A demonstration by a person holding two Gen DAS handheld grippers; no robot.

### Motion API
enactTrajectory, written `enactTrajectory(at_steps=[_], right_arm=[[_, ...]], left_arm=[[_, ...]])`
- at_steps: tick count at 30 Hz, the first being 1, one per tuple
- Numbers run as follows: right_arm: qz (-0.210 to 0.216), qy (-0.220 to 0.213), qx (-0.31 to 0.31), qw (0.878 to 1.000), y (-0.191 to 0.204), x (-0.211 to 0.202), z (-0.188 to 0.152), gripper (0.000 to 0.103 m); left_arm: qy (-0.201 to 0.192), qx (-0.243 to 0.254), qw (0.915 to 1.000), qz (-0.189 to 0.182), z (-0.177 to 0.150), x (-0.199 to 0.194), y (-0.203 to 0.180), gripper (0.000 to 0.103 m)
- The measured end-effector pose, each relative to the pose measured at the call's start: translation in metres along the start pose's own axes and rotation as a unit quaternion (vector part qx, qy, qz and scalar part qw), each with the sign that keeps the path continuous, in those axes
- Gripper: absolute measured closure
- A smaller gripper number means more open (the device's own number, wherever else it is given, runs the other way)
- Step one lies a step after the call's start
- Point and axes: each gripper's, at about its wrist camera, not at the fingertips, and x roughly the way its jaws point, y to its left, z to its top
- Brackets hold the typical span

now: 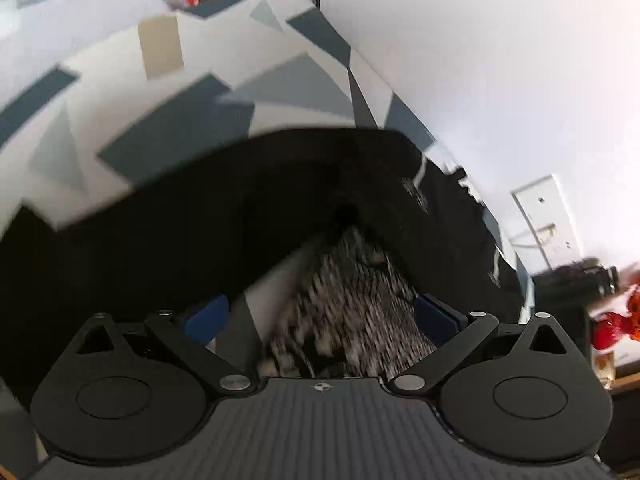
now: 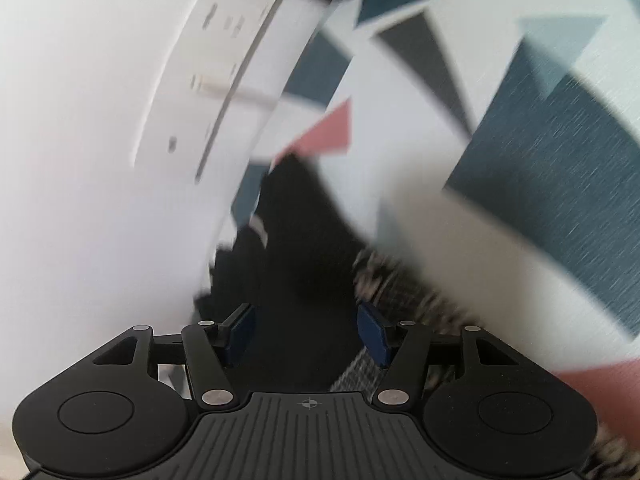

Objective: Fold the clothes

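My left gripper (image 1: 320, 316) has its blue fingers (image 1: 208, 318) spread wide, with nothing pinched. The black garment (image 1: 208, 208) lies just ahead at twelve o'clock, draped as a broad dark arch over the patterned cloth (image 1: 168, 52); a speckled black-and-white fabric (image 1: 352, 304) runs up between the fingers. My right gripper (image 2: 306, 330) is parted about halfway, the black garment (image 2: 296, 240) beneath and between its pads, untouched as far as I can tell. Its long axis runs from six toward eleven o'clock. Both views are blurred.
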Motion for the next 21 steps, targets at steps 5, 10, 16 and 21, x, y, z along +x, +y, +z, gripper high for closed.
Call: enactTrajectory(at_steps=[5,10,16,21], right_arm=[[0.007,0.054,-0.032,0.998,0.028,0.027,-0.029,0.049],[0.011,0.091,-0.07,0.993,0.053,0.046,-0.049,0.048],[0.015,0.114,-0.075,0.991,0.066,0.047,-0.065,0.048],[0.012,0.113,-0.084,0.99,0.072,0.038,-0.071,0.048]], left_arm=[[0.004,-0.039,0.9983,0.043,-0.04,-0.014,0.021,0.002],[-0.05,-0.111,0.9911,0.054,-0.055,-0.04,0.059,0.002],[-0.121,-0.183,0.9701,0.104,-0.038,-0.051,0.096,0.002],[-0.122,-0.203,0.9615,0.14,-0.005,-0.037,0.101,0.001]])
